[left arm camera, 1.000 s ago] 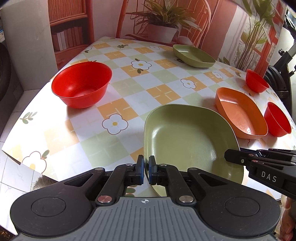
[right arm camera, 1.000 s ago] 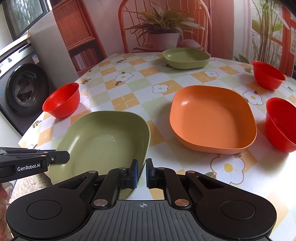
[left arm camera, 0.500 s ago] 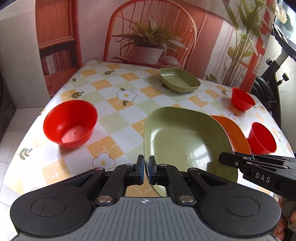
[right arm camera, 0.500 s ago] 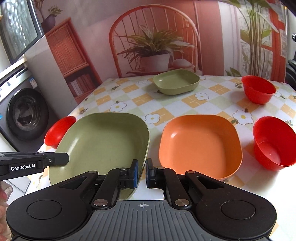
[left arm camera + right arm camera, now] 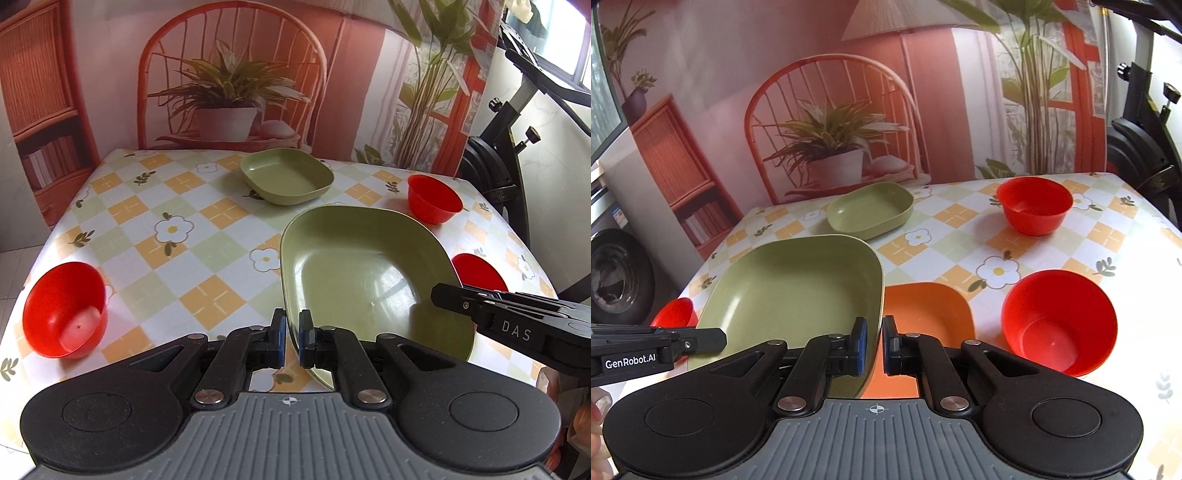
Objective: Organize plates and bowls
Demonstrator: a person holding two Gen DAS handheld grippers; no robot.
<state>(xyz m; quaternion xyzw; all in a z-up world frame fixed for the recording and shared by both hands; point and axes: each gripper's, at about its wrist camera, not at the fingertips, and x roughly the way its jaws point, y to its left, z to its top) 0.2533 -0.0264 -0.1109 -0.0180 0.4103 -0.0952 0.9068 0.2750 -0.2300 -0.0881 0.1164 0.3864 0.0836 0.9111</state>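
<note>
Two grippers share the large green plate (image 5: pixel 362 280): the left gripper (image 5: pixel 291 341) pinches its left rim, the right gripper (image 5: pixel 873 345) its right rim, jaws closed to the rim's thickness. The plate hangs clear of the table (image 5: pixel 177 266), partly over the orange plate (image 5: pixel 923 314) near the table's front edge; stacking seems to turn on that overlap. A second ago it sat low beside the orange plate. The smaller green plate (image 5: pixel 286 181) waits at the far edge; three red bowls (image 5: pixel 1056 321) stand apart.
</note>
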